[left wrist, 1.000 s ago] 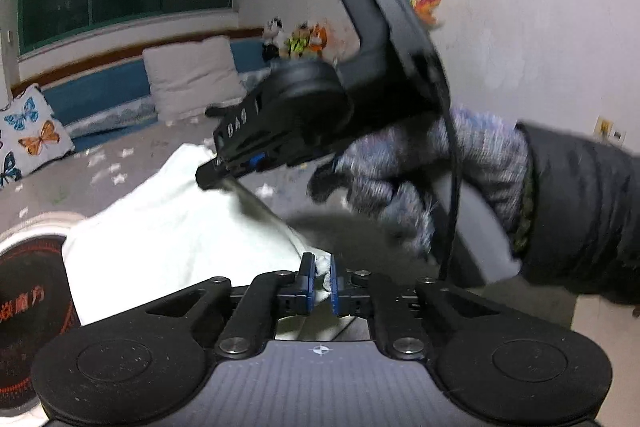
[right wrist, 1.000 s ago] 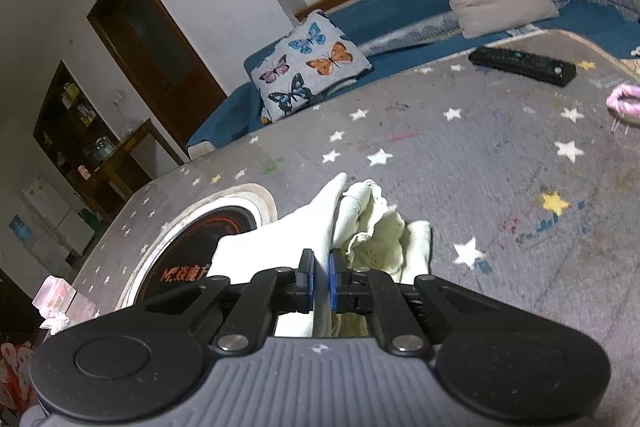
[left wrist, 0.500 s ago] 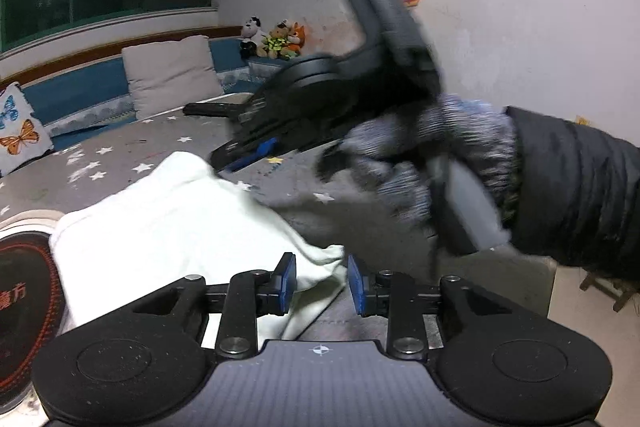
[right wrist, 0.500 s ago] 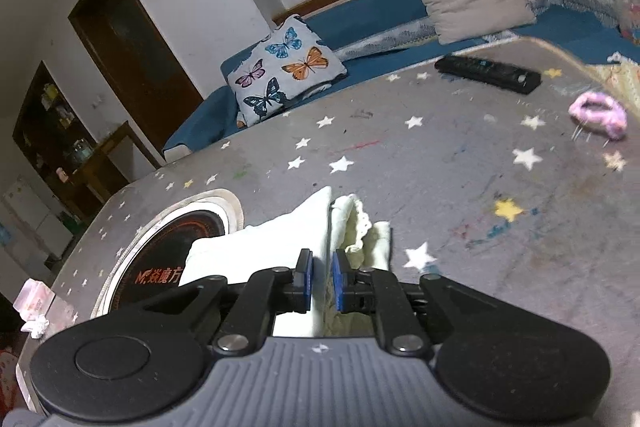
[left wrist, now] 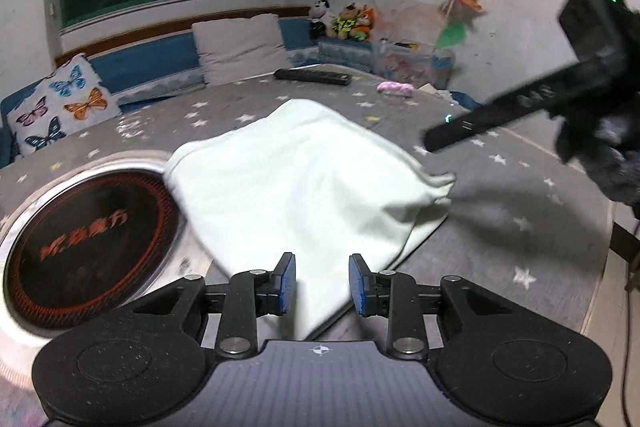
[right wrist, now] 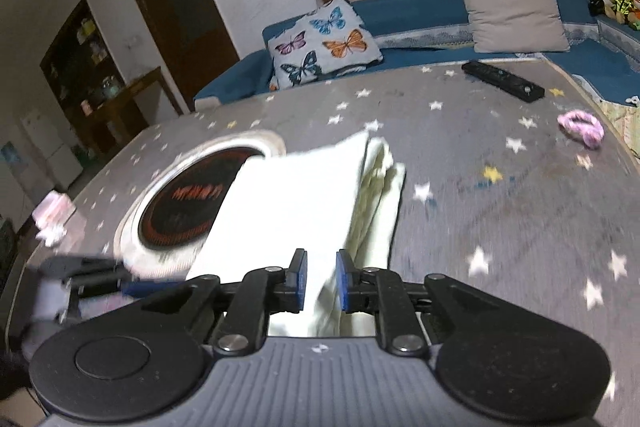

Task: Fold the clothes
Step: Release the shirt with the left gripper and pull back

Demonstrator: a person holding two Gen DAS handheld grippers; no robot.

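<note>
Plainly, the left tongs stand spread, their blue pads clear of the cloth that shows between them; these jaws have just been opening. The right tongs stand a little apart too, having just been opening, with the garment's near edge visible in the gap and no pad pressing on it.

The pale cream garment lies folded on the star-patterned desk, one side overlapping the round inset burner. In the right wrist view its layered edges sit stacked and slightly ruffled on the far-right side. It looks light, soft and limp, so it should sag from any pinch and slide easily on the smooth cover. A corner or a doubled edge seems the best place to take hold, catching all layers together so the fold does not splay.

Both tools point downward at a slant over the near edge of the cloth. In the left wrist view the right tool is raised, blurred, off to the right of the garment, held in a gloved hand.

Farther off lie a remote control and a pink hair tie.
</note>
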